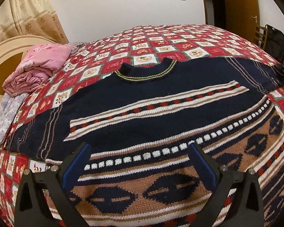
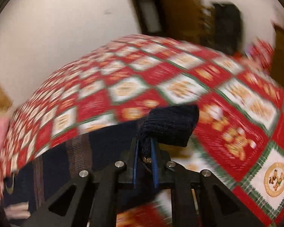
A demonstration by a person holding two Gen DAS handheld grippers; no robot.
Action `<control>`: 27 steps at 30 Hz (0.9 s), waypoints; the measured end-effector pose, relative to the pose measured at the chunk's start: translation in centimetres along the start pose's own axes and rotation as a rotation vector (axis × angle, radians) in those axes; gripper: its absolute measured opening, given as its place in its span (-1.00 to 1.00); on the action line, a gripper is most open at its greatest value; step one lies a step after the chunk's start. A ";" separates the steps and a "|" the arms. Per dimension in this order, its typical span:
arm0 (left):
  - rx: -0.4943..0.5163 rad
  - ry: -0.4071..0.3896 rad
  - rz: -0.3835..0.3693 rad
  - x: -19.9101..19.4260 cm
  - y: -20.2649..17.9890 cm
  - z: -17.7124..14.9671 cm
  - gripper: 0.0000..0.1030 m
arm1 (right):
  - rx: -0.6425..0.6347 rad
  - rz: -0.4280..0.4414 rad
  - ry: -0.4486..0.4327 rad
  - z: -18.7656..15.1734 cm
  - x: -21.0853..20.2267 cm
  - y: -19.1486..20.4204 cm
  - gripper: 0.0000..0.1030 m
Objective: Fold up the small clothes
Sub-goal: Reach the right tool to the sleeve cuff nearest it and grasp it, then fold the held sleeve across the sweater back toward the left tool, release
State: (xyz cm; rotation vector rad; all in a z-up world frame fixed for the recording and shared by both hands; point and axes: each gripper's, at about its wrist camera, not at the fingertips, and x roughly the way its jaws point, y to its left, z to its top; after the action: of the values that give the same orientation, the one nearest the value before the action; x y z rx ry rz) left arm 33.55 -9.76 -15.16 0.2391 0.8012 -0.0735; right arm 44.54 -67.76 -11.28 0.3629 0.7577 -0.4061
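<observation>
A navy knit sweater (image 1: 151,102) with white, red and tan pattern bands lies flat and face up on the bed, collar away from me, both sleeves spread out. My left gripper (image 1: 140,147) is open and empty, hovering over the sweater's lower body. In the right wrist view my right gripper (image 2: 144,141) is shut on the navy ribbed sleeve cuff (image 2: 170,124), which bunches above the fingertips. The sleeve (image 2: 66,151) trails off to the left. That view is blurred by motion.
The bed carries a red, white and green checked bedspread (image 1: 179,43). A folded pink quilt (image 1: 37,68) lies by the headboard (image 1: 3,60) at the left. A brown door (image 1: 238,7) and a dark bag (image 1: 276,39) stand beyond the bed at the right.
</observation>
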 end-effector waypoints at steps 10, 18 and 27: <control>-0.036 0.006 -0.076 -0.7 1.4 -0.1 1.00 | -0.504 0.212 -0.034 -7.2 -6.0 21.4 -0.76; -0.054 0.016 -0.122 -1.1 3.5 0.1 1.00 | -0.630 0.351 0.124 -15.1 -3.0 27.9 -0.19; -0.077 0.086 -0.267 1.4 0.2 2.3 1.00 | -0.550 0.523 0.068 -15.5 -8.4 20.9 0.24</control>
State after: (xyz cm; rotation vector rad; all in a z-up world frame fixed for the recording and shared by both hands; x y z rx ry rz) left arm 36.19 -10.08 -14.57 0.0612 0.9165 -0.2847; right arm 39.92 -40.76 -12.10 0.0464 0.7755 0.3094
